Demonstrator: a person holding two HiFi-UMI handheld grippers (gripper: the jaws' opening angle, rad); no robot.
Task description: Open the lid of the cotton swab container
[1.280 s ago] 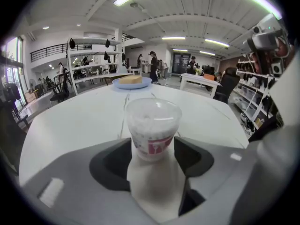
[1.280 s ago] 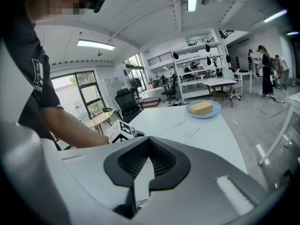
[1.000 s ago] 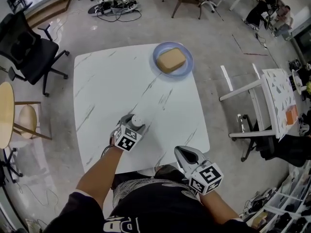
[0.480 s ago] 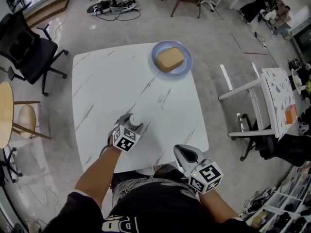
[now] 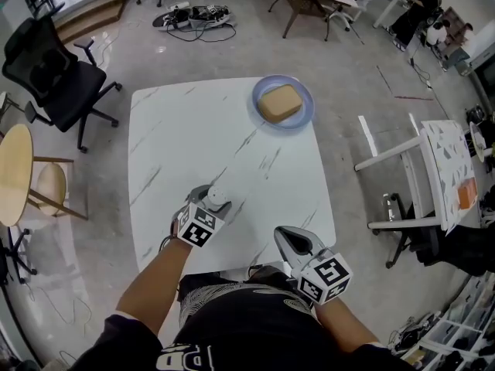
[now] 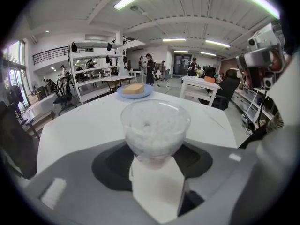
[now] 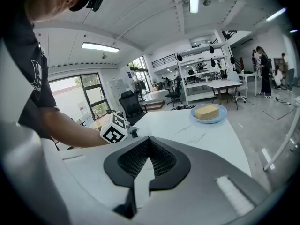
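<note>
The cotton swab container (image 5: 217,198) is a small clear round tub full of white swabs with its lid on. It stands on the white marble table (image 5: 193,130) near the front. My left gripper (image 5: 210,199) is closed around it, and in the left gripper view the container (image 6: 155,128) sits gripped between the two grey jaws. My right gripper (image 5: 286,236) hovers at the table's front edge, to the right of the container and apart from it. Its jaws (image 7: 149,140) are shut with nothing between them.
A blue plate (image 5: 261,91) with a tan block (image 5: 280,103) sits at the table's far right corner, also seen as the plate (image 7: 220,114) in the right gripper view. A black office chair (image 5: 54,68) and a wooden stool (image 5: 15,176) stand left; white furniture frames (image 5: 402,161) stand right.
The head view has shifted slightly. Both grippers stay in about the same places, the left still around the container.
</note>
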